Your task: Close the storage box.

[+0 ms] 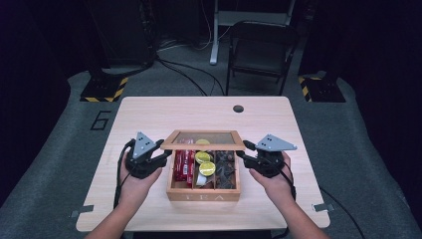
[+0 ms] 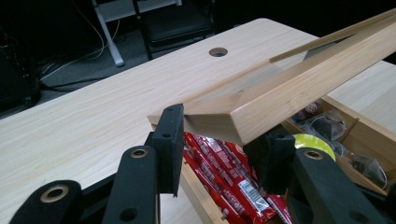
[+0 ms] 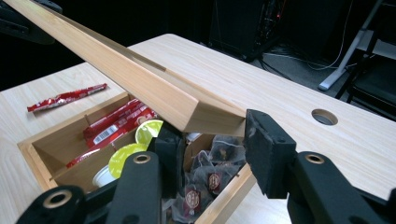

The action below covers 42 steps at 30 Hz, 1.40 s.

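A black folding chair stands beyond the wooden table.

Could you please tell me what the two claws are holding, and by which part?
The wooden box's lid: the left claw grips its left front corner, the right claw its right front corner.

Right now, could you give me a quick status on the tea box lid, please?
Left gripper and right gripper each clamp a lid corner. Lid raised over tea box. Nothing in the way.
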Each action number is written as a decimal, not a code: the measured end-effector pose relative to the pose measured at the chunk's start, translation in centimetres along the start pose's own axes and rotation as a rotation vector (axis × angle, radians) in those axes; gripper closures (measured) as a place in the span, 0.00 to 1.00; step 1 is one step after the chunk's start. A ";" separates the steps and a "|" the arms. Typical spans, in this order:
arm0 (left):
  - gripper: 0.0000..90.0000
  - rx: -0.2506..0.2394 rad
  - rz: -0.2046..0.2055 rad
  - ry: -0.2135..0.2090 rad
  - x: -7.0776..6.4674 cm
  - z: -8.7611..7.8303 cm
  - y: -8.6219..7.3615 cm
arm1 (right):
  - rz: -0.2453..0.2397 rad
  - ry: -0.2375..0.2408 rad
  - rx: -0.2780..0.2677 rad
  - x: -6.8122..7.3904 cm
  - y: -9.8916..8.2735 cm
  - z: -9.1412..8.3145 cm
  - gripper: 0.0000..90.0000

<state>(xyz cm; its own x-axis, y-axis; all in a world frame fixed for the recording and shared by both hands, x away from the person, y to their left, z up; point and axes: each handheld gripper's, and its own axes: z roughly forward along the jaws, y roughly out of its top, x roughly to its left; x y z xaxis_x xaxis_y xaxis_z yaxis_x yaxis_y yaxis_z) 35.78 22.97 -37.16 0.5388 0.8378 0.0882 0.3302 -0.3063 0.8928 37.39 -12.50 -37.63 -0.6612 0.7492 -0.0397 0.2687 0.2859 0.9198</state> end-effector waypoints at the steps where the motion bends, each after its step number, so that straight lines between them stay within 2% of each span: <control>1: 0.65 0.003 0.001 -0.004 0.0 -0.1 -0.2 | 0.001 -0.002 0.004 0.1 -0.1 -0.1 0.65; 3: 0.65 -0.002 0.000 -0.005 -0.1 -0.1 -0.6 | -0.011 -0.002 0.009 0.3 -0.4 -0.2 0.65; 5: 0.65 -0.006 0.001 0.001 -0.3 -0.1 -1.0 | 0.000 -0.004 0.008 0.5 -0.7 -0.2 0.65; 11: 0.64 -0.007 -0.014 -0.022 -0.6 -0.2 -2.4 | -0.019 -0.002 0.023 1.0 -1.9 -0.4 0.65; 14: 0.64 0.003 0.004 -0.018 -0.9 -0.3 -2.9 | -0.012 -0.009 0.027 1.4 -2.5 -0.4 0.65; 17: 0.63 0.008 -0.006 -0.022 -1.0 -0.3 -3.5 | 0.000 0.003 0.032 1.5 -3.1 -0.5 0.66; 32: 0.63 0.036 0.015 -0.053 -1.5 -0.4 -5.4 | -0.025 0.022 0.053 2.3 -5.0 -1.1 0.68; 38: 0.62 0.044 0.011 -0.074 -1.5 -0.4 -6.2 | -0.014 0.024 0.075 2.6 -5.7 -1.0 0.67; 42: 0.62 0.050 0.007 -0.082 -1.6 -0.4 -6.5 | -0.030 0.031 0.092 2.8 -5.9 -1.2 0.67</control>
<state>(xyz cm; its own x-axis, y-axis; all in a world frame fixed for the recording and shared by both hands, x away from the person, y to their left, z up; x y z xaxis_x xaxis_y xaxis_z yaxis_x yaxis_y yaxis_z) 32.50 23.81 -42.90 0.6019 0.7966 0.0563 0.3633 -0.3359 0.8690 33.14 -12.84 -42.67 -0.6912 0.7207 -0.0533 0.3103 0.3626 0.8788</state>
